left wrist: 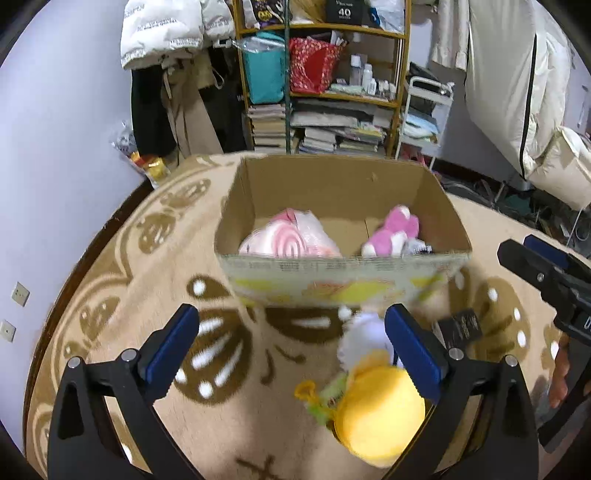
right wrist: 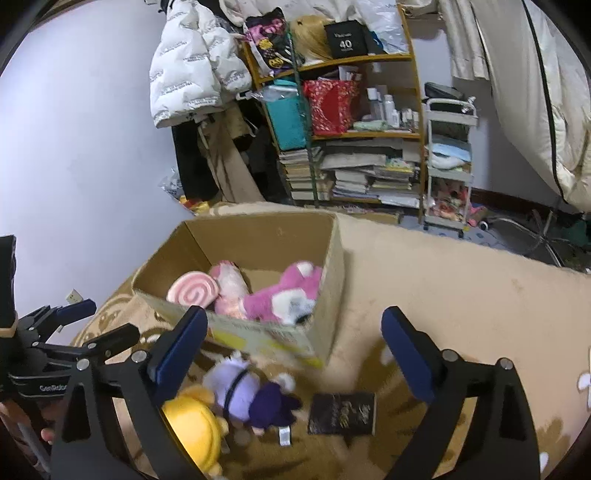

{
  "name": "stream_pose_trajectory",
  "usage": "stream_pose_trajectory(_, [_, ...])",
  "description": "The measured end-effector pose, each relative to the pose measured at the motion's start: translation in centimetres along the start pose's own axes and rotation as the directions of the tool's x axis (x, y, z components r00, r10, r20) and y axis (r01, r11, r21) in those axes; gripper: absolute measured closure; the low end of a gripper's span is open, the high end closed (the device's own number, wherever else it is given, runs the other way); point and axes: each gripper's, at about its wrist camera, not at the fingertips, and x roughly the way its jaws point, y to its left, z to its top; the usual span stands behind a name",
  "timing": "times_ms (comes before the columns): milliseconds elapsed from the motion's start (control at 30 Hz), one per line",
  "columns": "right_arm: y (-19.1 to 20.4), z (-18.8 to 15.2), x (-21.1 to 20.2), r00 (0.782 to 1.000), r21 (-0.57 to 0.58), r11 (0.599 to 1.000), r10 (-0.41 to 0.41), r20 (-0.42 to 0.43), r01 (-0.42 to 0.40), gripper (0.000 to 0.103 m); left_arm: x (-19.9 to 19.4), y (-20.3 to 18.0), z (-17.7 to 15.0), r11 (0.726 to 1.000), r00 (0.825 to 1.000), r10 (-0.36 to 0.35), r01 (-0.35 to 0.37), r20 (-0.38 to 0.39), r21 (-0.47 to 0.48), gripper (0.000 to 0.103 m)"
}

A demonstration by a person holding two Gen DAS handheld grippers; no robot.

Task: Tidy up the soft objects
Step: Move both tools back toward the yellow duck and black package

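An open cardboard box [left wrist: 332,181] stands on the rug and holds a pink swirl plush [left wrist: 291,240] and a pink-and-white plush [left wrist: 395,230]; both also show in the right wrist view, the swirl plush [right wrist: 192,291] and the pink plush [right wrist: 284,299]. In front of the box lie a yellow plush [left wrist: 380,410] and a lilac-and-purple plush [right wrist: 251,395]. My left gripper [left wrist: 291,347] is open, with the yellow plush near its right finger. My right gripper [right wrist: 295,350] is open above the lilac plush and a dark booklet [right wrist: 341,413].
A beige rug with brown patterns [left wrist: 155,295] covers the floor. A loaded shelf [left wrist: 325,85] with books and bags stands behind the box, hanging coats [left wrist: 162,33] to its left and a white cart [right wrist: 448,162] to its right. The wall [left wrist: 55,147] is at left.
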Motion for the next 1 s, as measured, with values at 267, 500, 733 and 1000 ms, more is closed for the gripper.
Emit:
stream_pose_trajectory(267, [-1.0,-2.1,-0.4,0.998,0.036,0.999,-0.019,-0.062,0.021,0.003,-1.4,-1.2,-2.1,0.999,0.999,-0.046,0.046,-0.007,0.021,0.003])
stream_pose_trajectory(500, [-1.9,-3.5,0.4,0.994,0.054,0.997,-0.047,-0.102,0.053,0.003,-0.7,-3.0,-3.5,0.995,0.998,-0.043,0.046,-0.04,0.086,0.003])
stream_pose_trajectory(733, [-3.0,-4.2,1.8,0.986,0.072,0.994,-0.068,-0.155,0.08,0.003,0.8,-5.4,-4.5,0.983,0.995,-0.055,0.068,-0.082,0.17,0.003])
stream_pose_trajectory(1000, [-4.2,-5.1,4.7,0.968,0.097,0.989,-0.086,-0.236,0.112,0.003,2.9,-7.0,-5.4,0.974,0.984,-0.077,0.109,-0.161,0.198,0.003])
